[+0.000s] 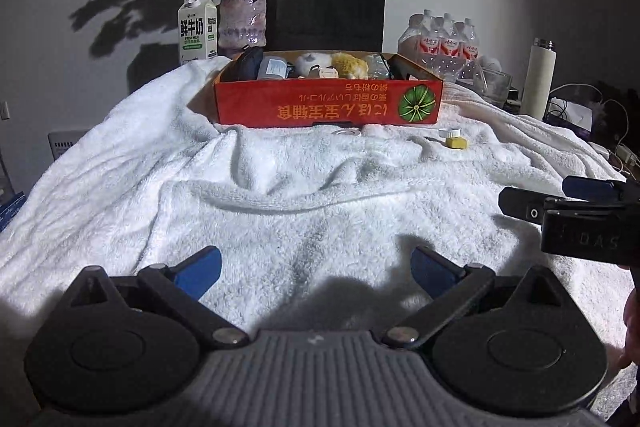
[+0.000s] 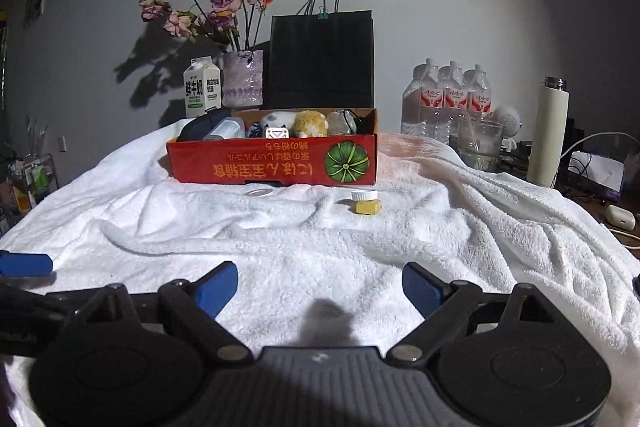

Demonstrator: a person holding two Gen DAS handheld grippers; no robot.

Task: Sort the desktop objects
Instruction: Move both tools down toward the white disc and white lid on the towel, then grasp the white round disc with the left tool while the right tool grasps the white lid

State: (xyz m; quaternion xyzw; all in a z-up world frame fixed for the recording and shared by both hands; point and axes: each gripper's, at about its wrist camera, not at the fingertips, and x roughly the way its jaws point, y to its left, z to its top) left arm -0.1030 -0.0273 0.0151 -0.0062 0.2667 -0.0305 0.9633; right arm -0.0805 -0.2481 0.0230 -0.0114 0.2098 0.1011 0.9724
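A red cardboard box (image 1: 328, 103) (image 2: 272, 161) stands on the white towel (image 1: 280, 195) (image 2: 320, 247) and holds several items: a dark pouch, plush toys, a small case. In front of it lie a small yellow jar with a white cap (image 1: 456, 139) (image 2: 365, 203) and a clear tape ring (image 1: 346, 133) (image 2: 260, 192). My left gripper (image 1: 316, 273) hovers low over the near towel, open, nothing between its blue pads. My right gripper (image 2: 320, 291) is open and empty too, to the right of the left one; its fingers (image 1: 568, 203) show at the left wrist view's right edge.
Behind the box stand a milk carton (image 1: 198, 29), a vase of dried roses (image 1: 243, 21) and a black paper bag (image 1: 330, 7). To the right are water bottles (image 1: 444, 39), a glass (image 2: 480, 143), a white flask (image 2: 547, 135) and cables off the towel's edge.
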